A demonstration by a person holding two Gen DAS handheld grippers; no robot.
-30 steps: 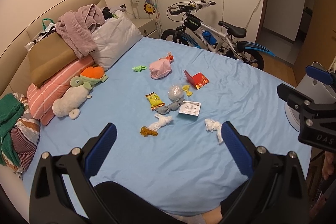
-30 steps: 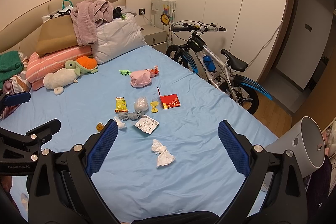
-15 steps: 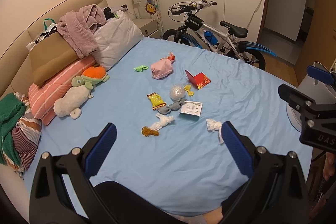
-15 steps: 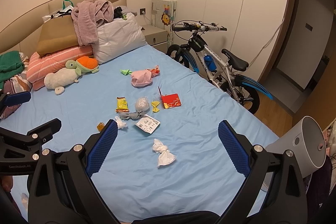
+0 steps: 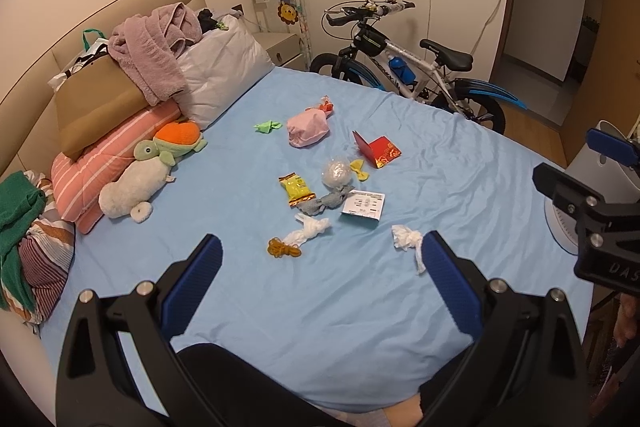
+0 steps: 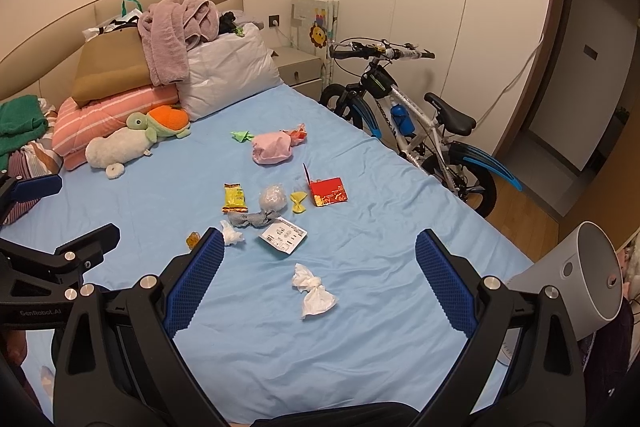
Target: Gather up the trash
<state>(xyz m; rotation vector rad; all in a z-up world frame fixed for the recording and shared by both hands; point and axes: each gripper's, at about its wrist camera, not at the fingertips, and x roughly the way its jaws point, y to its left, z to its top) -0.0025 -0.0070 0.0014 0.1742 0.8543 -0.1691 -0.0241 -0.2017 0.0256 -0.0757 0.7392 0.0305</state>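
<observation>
- both tools sit nearest, above the foot of the blue bed [image 6: 360,347]: the left gripper [image 5: 320,283] and right gripper [image 6: 318,275] are each spread wide with nothing between the pads.
- closest trash is a twisted white tissue [image 6: 314,291], just ahead of the right gripper; it looks feather-light and crushable, so pinching its knotted waist seems safest.
- a second tissue [image 5: 310,229] lies beside an orange rubber band [image 5: 284,249].
- beyond them, a flat printed card [image 6: 283,235] lies thin against the sheet and is probably best taken by an edge.
- farther off, a slick yellow wrapper [image 5: 296,187], clear plastic ball [image 5: 338,173] and red envelope [image 5: 380,151].
</observation>
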